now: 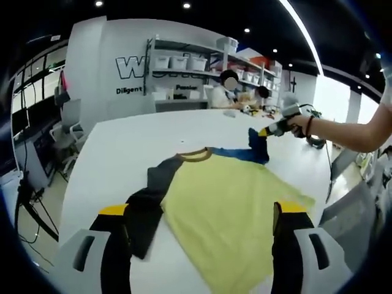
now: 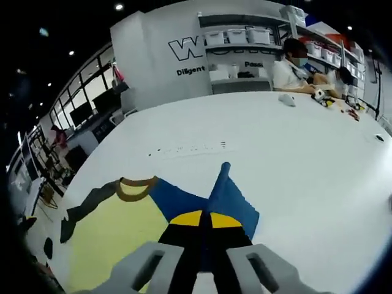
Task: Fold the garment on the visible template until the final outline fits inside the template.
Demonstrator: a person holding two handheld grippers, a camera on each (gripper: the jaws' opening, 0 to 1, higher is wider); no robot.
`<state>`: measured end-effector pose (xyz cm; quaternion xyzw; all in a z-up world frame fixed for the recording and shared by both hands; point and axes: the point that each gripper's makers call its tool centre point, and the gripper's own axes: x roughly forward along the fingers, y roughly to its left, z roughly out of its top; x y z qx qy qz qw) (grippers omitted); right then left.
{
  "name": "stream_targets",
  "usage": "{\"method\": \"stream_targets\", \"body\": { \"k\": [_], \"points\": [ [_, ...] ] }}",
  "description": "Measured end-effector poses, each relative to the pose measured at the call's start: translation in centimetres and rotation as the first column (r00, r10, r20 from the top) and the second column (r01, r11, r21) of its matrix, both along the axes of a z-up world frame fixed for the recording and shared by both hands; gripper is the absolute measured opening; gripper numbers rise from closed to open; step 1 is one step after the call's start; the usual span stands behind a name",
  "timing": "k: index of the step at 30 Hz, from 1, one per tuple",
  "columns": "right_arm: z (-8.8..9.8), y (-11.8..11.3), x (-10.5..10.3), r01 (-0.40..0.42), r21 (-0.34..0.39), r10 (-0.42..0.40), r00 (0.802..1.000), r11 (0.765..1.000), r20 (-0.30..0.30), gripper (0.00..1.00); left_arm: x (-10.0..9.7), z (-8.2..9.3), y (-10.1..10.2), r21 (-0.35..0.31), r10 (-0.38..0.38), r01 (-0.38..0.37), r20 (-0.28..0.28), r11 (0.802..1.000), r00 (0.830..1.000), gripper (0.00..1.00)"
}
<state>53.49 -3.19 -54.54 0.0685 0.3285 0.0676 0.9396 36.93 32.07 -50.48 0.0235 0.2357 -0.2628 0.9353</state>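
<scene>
A yellow T-shirt (image 1: 226,208) with a brown collar (image 1: 196,155) lies flat on the white table (image 1: 122,153). Its dark grey sleeve (image 1: 150,202) stretches toward my left jaw. My left gripper (image 1: 202,211) stands open and wide over the near part of the shirt, with nothing between its jaws. At the far side, my right gripper (image 1: 264,131), held by a hand, is shut on the blue sleeve (image 1: 258,146) and lifts it off the table. In the right gripper view the right gripper (image 2: 202,218) pinches the blue sleeve (image 2: 228,196) beside the yellow body (image 2: 116,236).
A faint row of marks (image 2: 190,147) crosses the table beyond the shirt. People sit at the far end of the table (image 2: 293,72) with small items near them. Shelves with white bins (image 1: 180,63) line the back wall. Office chairs (image 1: 67,125) stand left of the table.
</scene>
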Motion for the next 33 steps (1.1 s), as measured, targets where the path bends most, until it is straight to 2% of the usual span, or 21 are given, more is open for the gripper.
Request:
{"method": "stream_targets", "body": {
  "k": [2,5,10,15,18,22,25,28,29,31,33],
  "points": [
    [0.6,2.6,0.2,-0.041,0.019,0.041,0.999,0.999,0.014,0.0,-0.1,0.1,0.1,0.009,-0.005,0.005,0.003,1.0,1.0,0.95],
    [0.7,4.5,0.2,-0.069,0.027,0.068,0.997,0.997,0.021,0.0,-0.1,0.2,0.2,0.011,0.002,-0.002,0.013,1.0,1.0,0.94],
    [-0.3,8.6,-0.2,-0.137,0.048,0.137,0.991,0.989,0.001,0.0,-0.3,0.0,0.4,0.016,0.007,-0.007,0.002,1.0,1.0,0.93],
    [-1.5,10.4,-0.3,-0.162,0.046,0.163,0.986,0.986,-0.023,0.0,-0.4,-0.2,0.6,0.016,0.018,-0.018,-0.007,1.0,1.0,0.93],
    [-2.8,12.8,-0.4,-0.197,0.028,0.198,0.98,0.98,-0.028,0.0,-0.3,-0.2,1.0,0.023,0.033,-0.033,0.0,0.999,0.999,0.94],
    [-3.3,15.0,-0.4,-0.245,0.016,0.245,0.969,0.97,-0.015,0.0,-0.2,0.1,1.0,0.011,0.035,-0.035,0.011,0.999,0.999,0.94],
    [-4.1,16.5,-0.6,-0.281,0.013,0.282,0.959,0.96,-0.018,0.0,-0.2,0.1,0.8,0.045,0.029,-0.03,0.025,0.999,0.999,0.92],
    [-5.9,16.8,-0.9,-0.297,-0.002,0.296,0.953,0.955,-0.066,0.0,-0.4,0.2,0.4,0.056,0.02,-0.022,0.027,0.998,0.999,0.92],
    [-6.4,17.5,-1.0,-0.331,0.006,0.33,0.942,0.944,-0.063,0.0,-0.4,0.3,0.3,0.054,0.017,-0.019,0.028,0.998,0.999,0.92],
    [-7.1,18.1,-1.3,-0.356,0.021,0.356,0.931,0.934,-0.074,0.01,-0.5,0.3,0.2,0.053,0.015,-0.016,0.025,0.998,1.0,0.91],
    [-7.5,18.7,-1.7,-0.377,0.033,0.378,0.922,0.926,-0.081,0.06,-0.6,0.3,0.3,0.053,0.017,-0.018,0.02,0.998,1.0,0.91]
  ]
}}
